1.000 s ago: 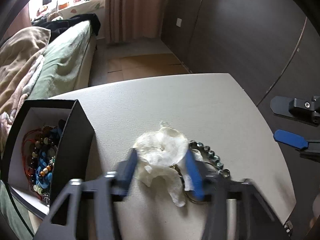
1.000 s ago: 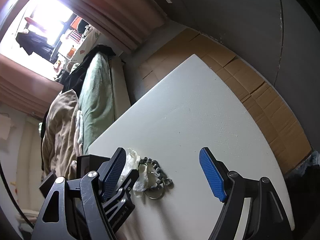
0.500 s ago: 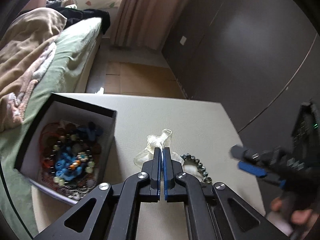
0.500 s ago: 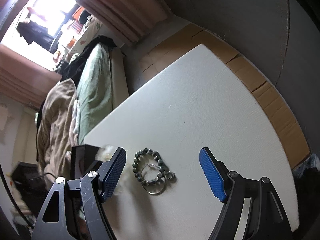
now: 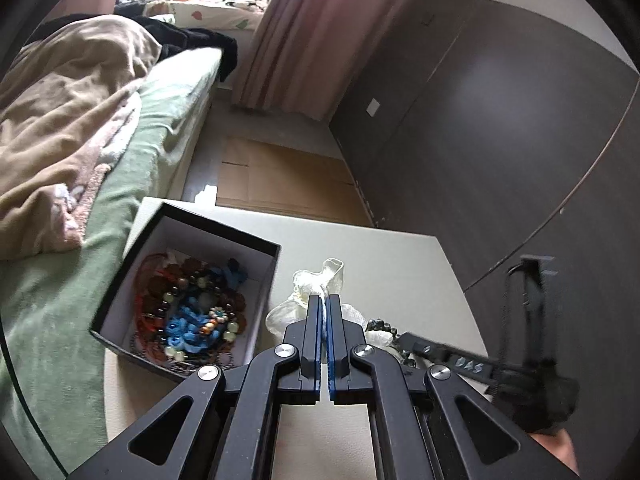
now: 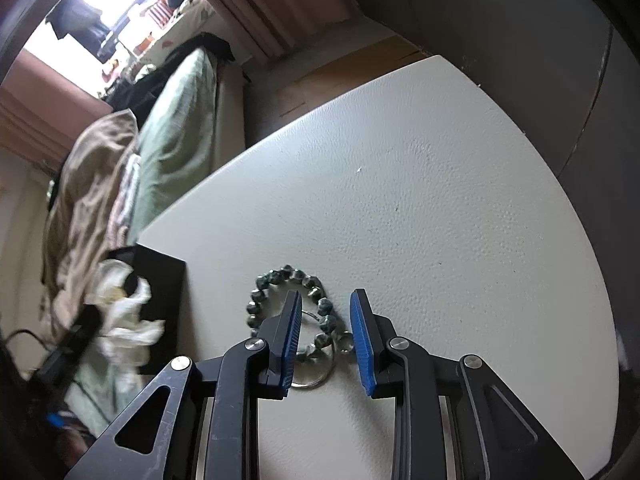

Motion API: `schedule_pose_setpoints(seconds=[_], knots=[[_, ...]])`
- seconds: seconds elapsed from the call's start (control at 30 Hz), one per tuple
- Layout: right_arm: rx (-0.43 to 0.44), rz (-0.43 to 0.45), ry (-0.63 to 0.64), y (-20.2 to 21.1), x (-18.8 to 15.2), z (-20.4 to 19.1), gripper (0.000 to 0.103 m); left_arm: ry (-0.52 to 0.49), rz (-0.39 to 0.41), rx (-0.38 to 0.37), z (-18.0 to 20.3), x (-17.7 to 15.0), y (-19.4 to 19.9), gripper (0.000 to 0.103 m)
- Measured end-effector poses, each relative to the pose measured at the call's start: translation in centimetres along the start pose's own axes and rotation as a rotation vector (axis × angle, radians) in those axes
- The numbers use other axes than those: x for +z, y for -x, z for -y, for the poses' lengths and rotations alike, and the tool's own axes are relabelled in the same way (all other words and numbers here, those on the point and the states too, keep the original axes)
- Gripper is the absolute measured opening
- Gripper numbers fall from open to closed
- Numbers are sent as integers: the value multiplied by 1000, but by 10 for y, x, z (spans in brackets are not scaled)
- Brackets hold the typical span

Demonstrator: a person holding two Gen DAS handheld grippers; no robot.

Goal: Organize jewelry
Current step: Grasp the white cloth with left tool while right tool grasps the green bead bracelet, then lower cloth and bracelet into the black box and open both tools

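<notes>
left gripper [image 5: 324,300]: clamped on sheer white pouch [image 5: 316,280], beside the jewelry box [image 5: 264,242]
right gripper [image 6: 325,304]: part-open, straddling green bead bracelet [image 6: 276,276] and metal ring [image 6: 316,380] on desk [image 6: 400,180]
done: box holds many beads
left: pouch, bracelet, ring

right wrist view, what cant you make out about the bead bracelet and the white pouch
- Bead bracelet, right wrist view: its near side and much of the metal ring lie behind the right tool; contact cannot be told.
- White pouch, right wrist view: motion-blurred at the left edge, shape unclear.
- White pouch, left wrist view: the left tool covers its middle.
- Box, left wrist view: the jewelry inside is too tangled to count.
</notes>
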State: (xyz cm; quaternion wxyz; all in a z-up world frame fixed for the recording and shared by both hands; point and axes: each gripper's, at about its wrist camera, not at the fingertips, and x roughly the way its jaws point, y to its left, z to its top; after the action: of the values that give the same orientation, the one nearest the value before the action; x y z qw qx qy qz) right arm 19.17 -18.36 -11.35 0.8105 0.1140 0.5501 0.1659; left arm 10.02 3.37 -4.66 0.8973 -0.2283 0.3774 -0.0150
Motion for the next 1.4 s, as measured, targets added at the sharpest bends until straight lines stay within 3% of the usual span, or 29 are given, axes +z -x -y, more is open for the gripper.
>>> schedule_pose_setpoints(seconds=[0.17,0.37,0.47,0.6,1.03,1.3,1.4], knots=[[-63,5,61,-7,-4,-16,21,43,28,2,-14,6,14,1],[-126,14,130,-8,-7,-27,20,87,60,7,-30,10,32,1],[-147,20,144,-6,-8,-25,13,97,75,17,-37,12,40,1],[-11,9,58,3,-9,-13,12,111,102,41,-47,12,53,1],[187,173,101,66,-14,-51,11,181,122,24,-72,14,61,1],[270,205,116,74,-8,-72,11,207,46,28,-75,16,31,2],[300,200,131,71,-8,-82,11,220,-16,12,-75,17,20,9]])
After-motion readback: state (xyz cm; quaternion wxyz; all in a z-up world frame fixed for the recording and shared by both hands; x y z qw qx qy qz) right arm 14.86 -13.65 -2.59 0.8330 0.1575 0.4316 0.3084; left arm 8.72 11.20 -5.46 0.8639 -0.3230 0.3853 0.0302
